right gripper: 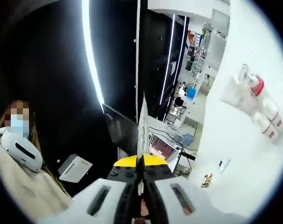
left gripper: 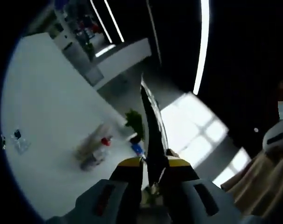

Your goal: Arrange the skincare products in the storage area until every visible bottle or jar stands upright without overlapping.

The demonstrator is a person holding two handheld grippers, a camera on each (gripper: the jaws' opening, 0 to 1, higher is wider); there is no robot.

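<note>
In the left gripper view, my left gripper (left gripper: 154,164) is shut on a thin dark sheet (left gripper: 151,121) seen edge-on, which rises from between its yellow-tipped jaws. A blurred cluster of bottles (left gripper: 95,151), one red-capped, lies on the white surface (left gripper: 53,102) to the left. Two small bottles (left gripper: 17,140) sit farther left. In the right gripper view, my right gripper (right gripper: 140,163) is shut on a thin pale sheet (right gripper: 143,126), also edge-on. Red-capped bottles (right gripper: 256,100) rest on the white surface (right gripper: 244,154) at the right, well away from the jaws.
A green plant (left gripper: 135,122) stands by the surface's edge. Two small items (right gripper: 224,164) (right gripper: 207,179) lie on the white surface. Shelves of goods (right gripper: 195,51) fill the background. A masked person in beige (right gripper: 20,154) is close by, with bright ceiling light strips (right gripper: 91,56) overhead.
</note>
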